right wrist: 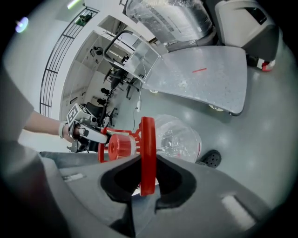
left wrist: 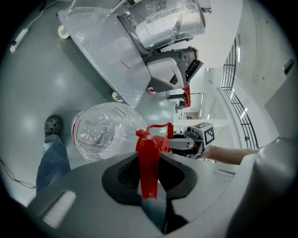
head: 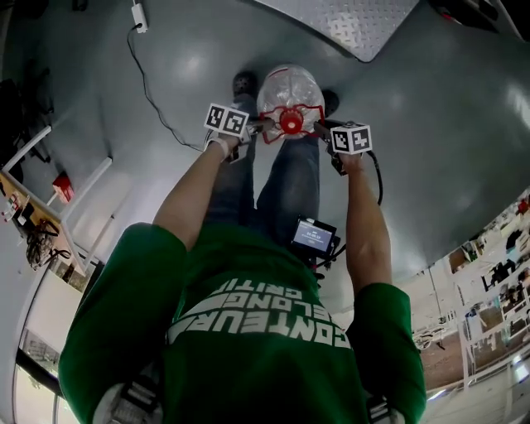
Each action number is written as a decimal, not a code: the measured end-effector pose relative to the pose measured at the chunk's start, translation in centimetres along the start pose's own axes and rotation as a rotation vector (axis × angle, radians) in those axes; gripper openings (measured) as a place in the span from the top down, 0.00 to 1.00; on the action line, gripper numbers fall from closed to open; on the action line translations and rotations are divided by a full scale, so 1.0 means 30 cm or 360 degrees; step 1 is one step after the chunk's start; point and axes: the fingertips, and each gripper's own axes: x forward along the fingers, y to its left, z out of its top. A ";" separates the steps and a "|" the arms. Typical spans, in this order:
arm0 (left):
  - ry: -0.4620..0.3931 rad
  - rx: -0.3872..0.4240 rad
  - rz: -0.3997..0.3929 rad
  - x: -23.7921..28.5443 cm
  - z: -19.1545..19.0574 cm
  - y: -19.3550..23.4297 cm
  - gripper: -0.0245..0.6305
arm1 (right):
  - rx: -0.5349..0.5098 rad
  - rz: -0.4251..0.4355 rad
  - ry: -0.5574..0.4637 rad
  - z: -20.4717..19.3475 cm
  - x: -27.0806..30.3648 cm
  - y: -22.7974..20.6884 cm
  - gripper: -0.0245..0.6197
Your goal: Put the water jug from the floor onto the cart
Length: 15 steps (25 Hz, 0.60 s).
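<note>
A clear plastic water jug [head: 290, 89] with a red cap [head: 291, 122] and red carry handle hangs in front of the person's legs, above the grey floor. My left gripper [head: 253, 126] is shut on the handle's left side [left wrist: 149, 167], and my right gripper [head: 323, 128] is shut on its right side [right wrist: 148, 153]. The left gripper view has the jug body [left wrist: 104, 130] beyond the jaws, with the right gripper [left wrist: 198, 138] across from it. The metal cart platform [head: 348, 25] lies ahead on the floor.
A cable [head: 149, 83] runs over the floor to the left of the jug. On the cart [left wrist: 107, 51] stands a plastic-wrapped load [left wrist: 163, 21], and beside it a grey machine [left wrist: 170, 69]. White shelving [head: 58, 207] lines the left. The person's shoes [head: 244, 83] stand beside the jug.
</note>
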 end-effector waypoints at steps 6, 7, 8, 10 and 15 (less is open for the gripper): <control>0.0014 0.0080 -0.0035 -0.048 0.043 -0.121 0.84 | 0.0008 -0.0025 -0.0052 0.047 -0.110 0.062 0.87; 0.0022 0.0096 -0.0039 -0.059 0.046 -0.146 0.84 | 0.0015 -0.0028 -0.0064 0.050 -0.133 0.078 0.87; 0.0031 0.0113 -0.0043 -0.072 0.049 -0.173 0.84 | 0.0024 -0.0030 -0.0080 0.051 -0.157 0.097 0.87; 0.0046 0.0146 -0.0048 -0.099 0.056 -0.226 0.84 | 0.0049 -0.0031 -0.0127 0.055 -0.206 0.137 0.87; 0.0094 0.0237 -0.0057 -0.131 0.099 -0.343 0.84 | 0.0203 -0.0011 -0.0308 0.060 -0.317 0.203 0.87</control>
